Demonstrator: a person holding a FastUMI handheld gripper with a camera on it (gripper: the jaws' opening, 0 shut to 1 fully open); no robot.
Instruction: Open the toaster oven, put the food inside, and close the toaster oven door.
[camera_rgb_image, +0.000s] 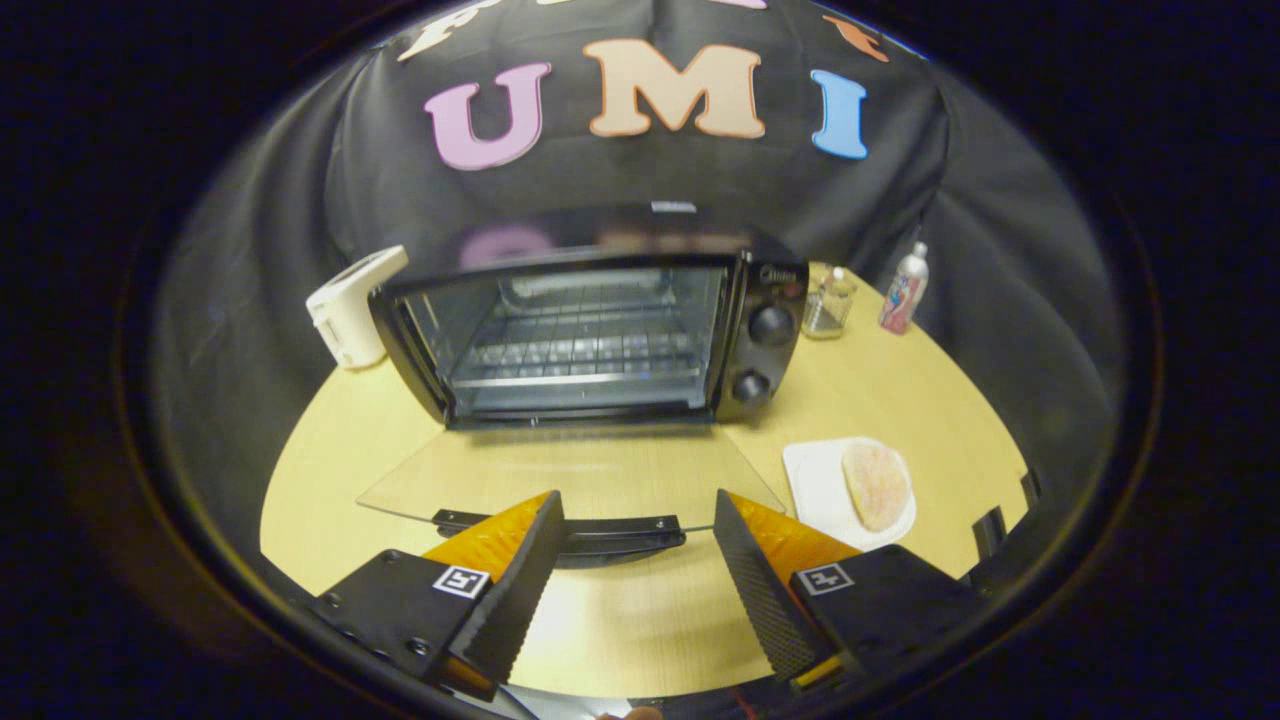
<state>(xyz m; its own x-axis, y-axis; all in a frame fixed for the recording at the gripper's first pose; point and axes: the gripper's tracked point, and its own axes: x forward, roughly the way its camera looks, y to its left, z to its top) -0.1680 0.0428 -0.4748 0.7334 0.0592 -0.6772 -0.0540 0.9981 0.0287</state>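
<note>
A black toaster oven (590, 320) stands at the back of the wooden table (940, 400), two knobs (770, 325) on its right side. Its glass door (570, 475) lies folded down flat toward me, and the wire rack (580, 345) inside is bare. The door's black handle (570, 532) sits just beyond my fingertips, in the gap between them. My gripper (635, 505) is open and holds nothing. To the right of the door, a flat round piece of bread (877, 485) lies on a white plate (815, 485), just beyond my right finger.
A white appliance (350, 305) stands left of the oven. Right of the oven are a small glass jar (828, 305) and a white bottle (905, 290) near the black cloth wall. The table's rounded edge curves close on both sides.
</note>
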